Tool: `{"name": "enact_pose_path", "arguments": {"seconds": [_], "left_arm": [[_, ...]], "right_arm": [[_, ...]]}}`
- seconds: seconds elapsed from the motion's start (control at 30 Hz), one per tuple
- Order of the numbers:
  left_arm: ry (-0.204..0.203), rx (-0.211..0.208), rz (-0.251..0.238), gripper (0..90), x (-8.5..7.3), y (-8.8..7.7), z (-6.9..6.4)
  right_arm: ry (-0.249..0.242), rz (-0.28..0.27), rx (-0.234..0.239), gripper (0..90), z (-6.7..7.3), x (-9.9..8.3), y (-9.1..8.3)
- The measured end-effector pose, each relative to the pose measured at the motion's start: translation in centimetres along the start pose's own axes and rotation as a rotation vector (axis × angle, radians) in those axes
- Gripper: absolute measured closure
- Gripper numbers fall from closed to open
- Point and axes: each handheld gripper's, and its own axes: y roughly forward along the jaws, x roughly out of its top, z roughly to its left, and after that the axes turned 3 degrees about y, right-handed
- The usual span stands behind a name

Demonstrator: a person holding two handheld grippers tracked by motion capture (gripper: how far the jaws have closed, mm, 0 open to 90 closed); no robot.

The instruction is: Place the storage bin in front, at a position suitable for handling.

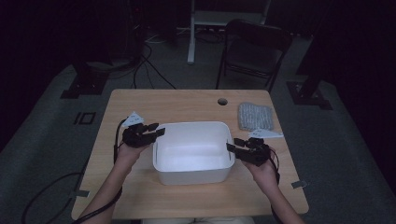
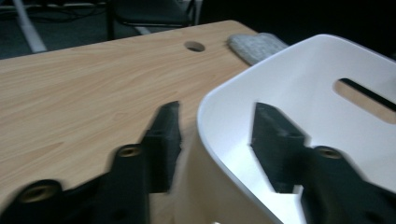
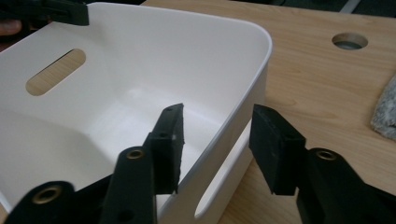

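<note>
White bin at the middle of the table, empty, with a grey cloth well apart at the far right corner. Left gripper and right gripper each straddle an end wall, jaws apart, pads not pressing. Judged stage: positioned for a two-handed grasp; clamping and moving the bin remain.

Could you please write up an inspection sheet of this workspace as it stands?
Surface: wooden table, round hole near its far edge.
Job's things: white bin, empty, slot handles in its end walls.
Clutter: grey cloth at the far right corner.
Grippers: left gripper and right gripper each straddle a bin end wall, jaws not pressing.
Cables: black cable trails from the left gripper; more on the floor.
Surroundings: folding chair, dark room.
</note>
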Motion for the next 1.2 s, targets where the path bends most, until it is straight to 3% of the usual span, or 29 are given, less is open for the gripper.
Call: {"name": "enact_pose_path", "arguments": {"seconds": [0.03,0.07,0.1,0.13,0.27,0.4,0.67,0.87,1.2], "left_arm": [[0.004,0.012,0.009,59.6,0.1,0.2,-0.1],[0.007,0.025,0.020,67.2,0.2,0.5,-0.1],[0.007,0.025,0.020,67.5,0.2,0.5,-0.1],[0.009,0.044,0.025,73.2,0.2,0.6,-0.2],[0.026,0.076,0.022,78.7,0.2,0.8,-0.5],[0.037,0.104,0.026,79.7,0.2,0.7,-0.8],[0.014,0.112,0.014,79.3,-0.4,-0.1,-1.1],[0.020,0.132,0.016,78.6,-0.9,-1.0,-1.6],[0.012,0.145,0.012,77.0,-1.6,-2.2,-2.0]], "right_arm": [[0.004,0.001,0.002,57.5,0.0,-0.1,0.1],[0.011,0.014,0.002,60.0,0.1,-0.1,0.2],[0.011,0.014,0.002,60.0,0.1,-0.1,0.2],[0.006,0.018,-0.003,63.2,0.2,-0.1,0.2],[-0.004,0.024,-0.019,65.1,0.4,0.0,0.2],[-0.007,0.027,-0.028,66.5,0.4,0.1,0.3],[-0.015,0.019,-0.048,74.8,0.4,0.9,0.6],[-0.034,0.037,-0.077,76.1,0.7,1.6,1.4],[0.000,0.050,-0.059,77.3,0.1,2.6,3.0]]}}
